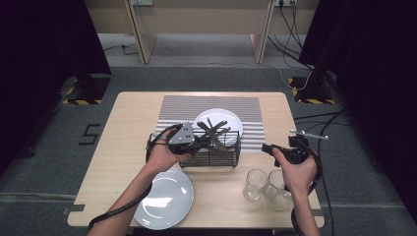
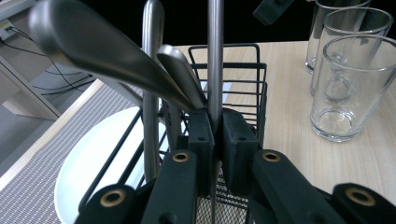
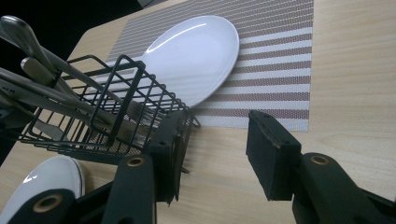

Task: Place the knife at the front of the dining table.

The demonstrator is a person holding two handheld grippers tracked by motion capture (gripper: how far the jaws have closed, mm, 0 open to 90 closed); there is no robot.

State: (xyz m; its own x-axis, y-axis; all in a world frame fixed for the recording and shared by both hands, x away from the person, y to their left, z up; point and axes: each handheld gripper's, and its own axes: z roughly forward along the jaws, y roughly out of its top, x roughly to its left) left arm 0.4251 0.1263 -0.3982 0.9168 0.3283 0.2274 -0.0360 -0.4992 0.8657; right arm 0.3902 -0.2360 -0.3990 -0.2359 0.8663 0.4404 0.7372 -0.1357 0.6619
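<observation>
A slim steel cutlery handle (image 2: 215, 56) stands upright in a black wire basket (image 1: 216, 150) at the centre of the high view, pinched between the closed jaws of the left gripper (image 2: 217, 135). Other smooth metal utensils (image 2: 100, 56) lean beside it. The right gripper (image 3: 212, 149), at the frame's right, holds its jaws apart with nothing between them. Round white plates (image 1: 164, 199), clear glasses (image 1: 255, 184) and a striped woven mat (image 1: 211, 105) share the pale wood table (image 1: 123, 128) over grey carpet.
</observation>
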